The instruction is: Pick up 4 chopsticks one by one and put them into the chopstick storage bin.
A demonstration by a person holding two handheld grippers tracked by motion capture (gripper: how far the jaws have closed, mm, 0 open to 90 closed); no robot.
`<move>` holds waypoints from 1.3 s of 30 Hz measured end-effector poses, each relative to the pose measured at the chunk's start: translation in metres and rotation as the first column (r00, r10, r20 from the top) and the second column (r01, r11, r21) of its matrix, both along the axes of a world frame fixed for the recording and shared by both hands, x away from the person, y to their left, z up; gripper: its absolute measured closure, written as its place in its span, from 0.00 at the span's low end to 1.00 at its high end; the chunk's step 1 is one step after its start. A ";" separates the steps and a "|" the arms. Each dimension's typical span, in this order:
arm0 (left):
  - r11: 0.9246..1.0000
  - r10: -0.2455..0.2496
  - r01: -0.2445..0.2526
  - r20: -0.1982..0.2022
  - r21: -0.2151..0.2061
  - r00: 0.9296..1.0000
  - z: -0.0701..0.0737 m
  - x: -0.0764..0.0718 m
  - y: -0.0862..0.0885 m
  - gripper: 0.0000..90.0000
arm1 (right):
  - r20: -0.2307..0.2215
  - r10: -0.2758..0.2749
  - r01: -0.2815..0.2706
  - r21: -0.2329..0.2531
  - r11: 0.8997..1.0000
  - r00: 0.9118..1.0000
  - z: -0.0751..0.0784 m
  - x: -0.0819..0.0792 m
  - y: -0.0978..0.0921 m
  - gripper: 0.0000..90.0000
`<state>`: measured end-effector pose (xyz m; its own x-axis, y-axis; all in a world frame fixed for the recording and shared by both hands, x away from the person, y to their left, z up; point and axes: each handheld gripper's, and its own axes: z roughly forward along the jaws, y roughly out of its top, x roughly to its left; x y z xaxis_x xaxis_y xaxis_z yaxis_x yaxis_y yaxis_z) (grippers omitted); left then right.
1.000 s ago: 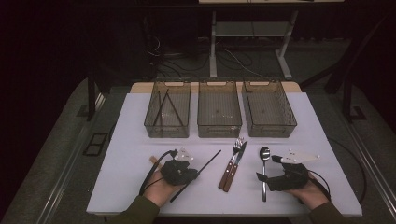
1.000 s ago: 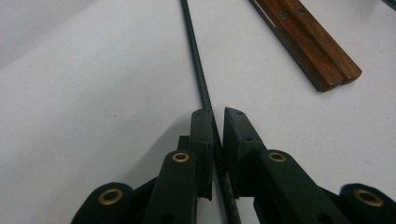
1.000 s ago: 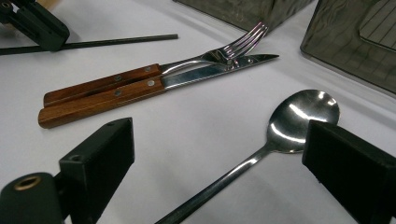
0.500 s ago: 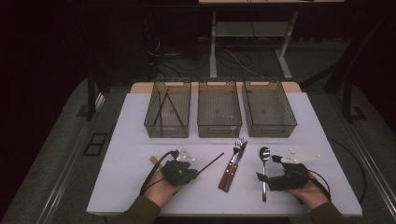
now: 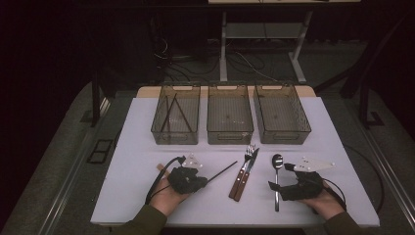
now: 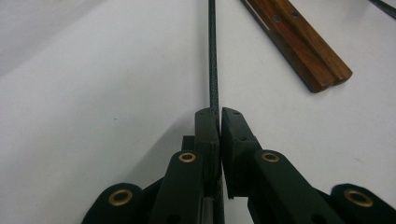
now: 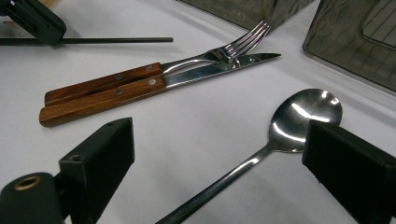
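My left gripper (image 6: 219,114) is shut on a thin black chopstick (image 6: 212,56) that lies low over the white table; in the high view the left gripper (image 5: 205,182) sits front left with the chopstick (image 5: 224,170) pointing up and right. My right gripper (image 7: 224,163) is open, its jaws on either side of the handle of a steel spoon (image 7: 306,116). From above, the right gripper (image 5: 275,190) is at the front right, at the spoon (image 5: 277,161). A wooden-handled fork (image 7: 233,46) and knife (image 7: 210,72) lie side by side between the two grippers.
Three clear bins stand in a row at the back: the left bin (image 5: 159,132) holds black chopsticks, then the middle bin (image 5: 230,134) and right bin (image 5: 283,134). The table's front edge (image 5: 220,223) is close to both hands. The wooden handles (image 6: 303,46) lie right of the chopstick.
The left hand has shifted a little along the chopstick. The right gripper has edged slightly toward the spoon's handle. Fork, knife and bins stay put.
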<state>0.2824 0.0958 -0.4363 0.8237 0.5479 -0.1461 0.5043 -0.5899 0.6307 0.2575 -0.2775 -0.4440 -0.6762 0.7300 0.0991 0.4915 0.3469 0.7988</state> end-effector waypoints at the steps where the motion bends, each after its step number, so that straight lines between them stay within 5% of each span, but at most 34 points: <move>1: 1.000 -0.002 0.002 -0.001 -0.003 1.000 0.000 0.000 0.000 0.96 | 0.000 0.001 -0.001 0.001 1.000 1.000 0.000 0.000 0.000 0.10; 14: 0.998 -0.034 0.035 0.027 -0.056 0.999 0.008 -0.001 0.001 0.95 | -0.004 0.006 -0.006 -0.013 1.000 1.000 -0.003 0.001 0.001 0.10; 27: 0.993 -0.010 0.017 0.060 -0.119 0.998 0.022 0.004 0.010 0.95 | -0.006 0.004 -0.004 -0.011 1.000 1.000 -0.002 0.001 0.001 0.10; 39: 0.991 0.002 0.011 0.094 -0.134 0.996 0.030 0.009 0.022 0.95 | -0.005 0.005 -0.005 -0.010 1.000 1.000 -0.002 0.001 0.001 0.10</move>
